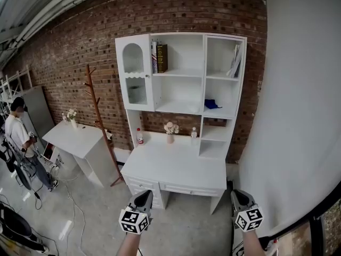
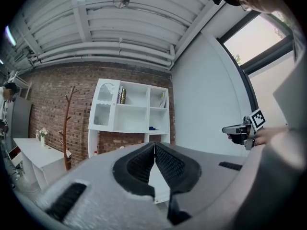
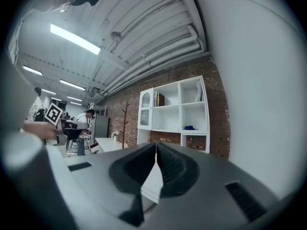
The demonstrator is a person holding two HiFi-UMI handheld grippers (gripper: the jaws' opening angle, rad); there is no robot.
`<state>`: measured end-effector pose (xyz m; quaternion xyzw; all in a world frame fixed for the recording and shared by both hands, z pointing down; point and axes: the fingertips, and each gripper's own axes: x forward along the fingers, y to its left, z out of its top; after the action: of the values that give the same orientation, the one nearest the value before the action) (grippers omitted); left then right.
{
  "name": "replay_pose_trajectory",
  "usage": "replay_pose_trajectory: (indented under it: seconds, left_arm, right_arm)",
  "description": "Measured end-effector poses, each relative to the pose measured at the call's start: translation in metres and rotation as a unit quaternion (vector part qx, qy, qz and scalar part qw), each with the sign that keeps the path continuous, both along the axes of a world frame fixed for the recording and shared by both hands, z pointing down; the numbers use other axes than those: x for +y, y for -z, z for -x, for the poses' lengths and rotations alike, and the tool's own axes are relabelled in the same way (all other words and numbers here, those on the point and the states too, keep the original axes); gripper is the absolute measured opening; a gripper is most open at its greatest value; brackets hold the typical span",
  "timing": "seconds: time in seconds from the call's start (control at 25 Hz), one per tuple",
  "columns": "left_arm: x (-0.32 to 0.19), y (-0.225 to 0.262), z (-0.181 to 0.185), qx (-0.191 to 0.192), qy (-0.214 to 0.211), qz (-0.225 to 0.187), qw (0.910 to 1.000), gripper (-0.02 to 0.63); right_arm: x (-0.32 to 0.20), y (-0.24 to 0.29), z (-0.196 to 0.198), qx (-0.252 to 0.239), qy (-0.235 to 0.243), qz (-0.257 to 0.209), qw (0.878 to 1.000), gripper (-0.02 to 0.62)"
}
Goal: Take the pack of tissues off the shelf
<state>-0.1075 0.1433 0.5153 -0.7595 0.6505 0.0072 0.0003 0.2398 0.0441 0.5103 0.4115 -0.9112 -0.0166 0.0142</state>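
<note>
The blue pack of tissues [image 1: 211, 104] lies on the middle right shelf of the white shelf unit [image 1: 181, 73] above the desk [image 1: 178, 167]; it also shows small and far off in the left gripper view [image 2: 152, 128] and the right gripper view [image 3: 190, 127]. Both grippers are held level in front of the desk, well short of the shelf. My left gripper [image 1: 143, 198] [image 2: 154, 145] is shut with nothing in it. My right gripper [image 1: 238, 196] [image 3: 156, 145] is likewise shut and empty.
Books [image 1: 159, 57] stand on the top shelf. A bottle [image 1: 139, 136], a flower vase [image 1: 170, 129] and a small bottle [image 1: 194, 133] sit on the desk. A wooden coat stand [image 1: 98, 116], a white side table [image 1: 80, 143] and a person [image 1: 21, 137] are at left; a white wall [image 1: 298, 100] at right.
</note>
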Motion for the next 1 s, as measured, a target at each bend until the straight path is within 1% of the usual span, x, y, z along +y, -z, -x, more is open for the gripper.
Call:
replay_pose_trajectory:
  seconds: [0.12,0.28,0.8,1.0]
  left_arm:
    - [-0.002,-0.003,-0.005,-0.001,-0.001,0.005,1.0000,0.026]
    - [-0.010,-0.011,-0.020,-0.003,-0.003,0.013,0.9999,0.026]
    - [-0.024,-0.027,-0.065,-0.001,0.007,0.027,0.9996,0.026]
    - [-0.028,-0.028,-0.070,-0.005,0.011,0.030,0.9995,0.026]
  right_arm:
    - [-0.002,-0.004,-0.003,0.000,0.001,0.003,1.000,0.032]
    - [-0.009,-0.014,-0.010,0.006,0.013,0.007,1.000,0.032]
    - [-0.034,-0.031,-0.043,0.012,0.030,0.021,0.999,0.034]
    - [-0.040,-0.040,-0.044,0.013,0.037,0.028,0.999,0.034]
